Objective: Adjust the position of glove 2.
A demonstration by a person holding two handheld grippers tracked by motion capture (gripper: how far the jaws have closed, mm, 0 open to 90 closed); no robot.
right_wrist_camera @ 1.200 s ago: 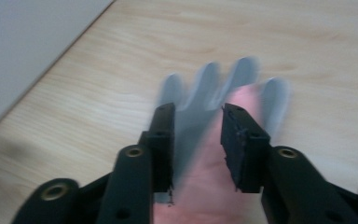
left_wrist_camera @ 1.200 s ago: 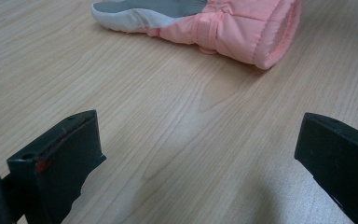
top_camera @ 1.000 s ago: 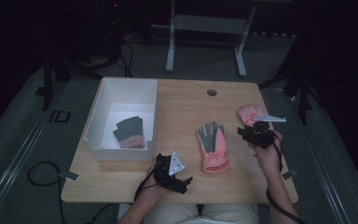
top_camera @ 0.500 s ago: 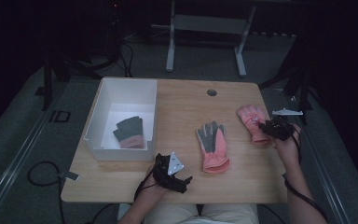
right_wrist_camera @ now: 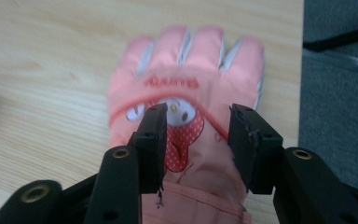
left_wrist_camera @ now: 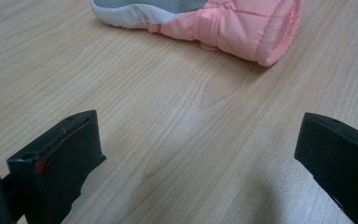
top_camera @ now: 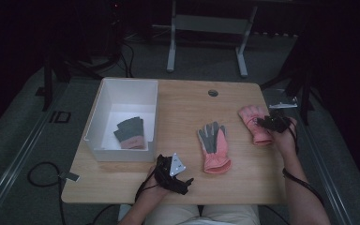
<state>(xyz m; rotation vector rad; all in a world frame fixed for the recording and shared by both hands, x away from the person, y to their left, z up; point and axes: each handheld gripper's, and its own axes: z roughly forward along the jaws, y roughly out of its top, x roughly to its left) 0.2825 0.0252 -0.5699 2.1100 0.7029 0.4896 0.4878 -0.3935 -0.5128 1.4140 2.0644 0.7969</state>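
A pink glove (top_camera: 252,121) lies back up near the table's right edge, fingers pointing away from me. My right gripper (top_camera: 268,123) hovers over its cuff end. In the right gripper view the glove (right_wrist_camera: 196,60) shows its cartoon print between the jaws of the right gripper (right_wrist_camera: 197,126). Those jaws have just been opening and stand apart, not pressing on the fabric. A second pink glove (top_camera: 214,146), grey palm up, lies mid-table. My left gripper (top_camera: 180,180) rests at the front edge. In its own view the left gripper (left_wrist_camera: 200,154) is wide open with that glove's cuff (left_wrist_camera: 242,28) ahead.
A white box (top_camera: 104,112) stands at the table's left and holds a folded grey and pink glove (top_camera: 130,132). A round cable hole (top_camera: 213,93) sits near the far edge. The table's right edge lies close to my right hand.
My right hand has shifted rightward toward the table's edge, uncovering more of the right pink glove. The left gripper and both gloves stayed put.
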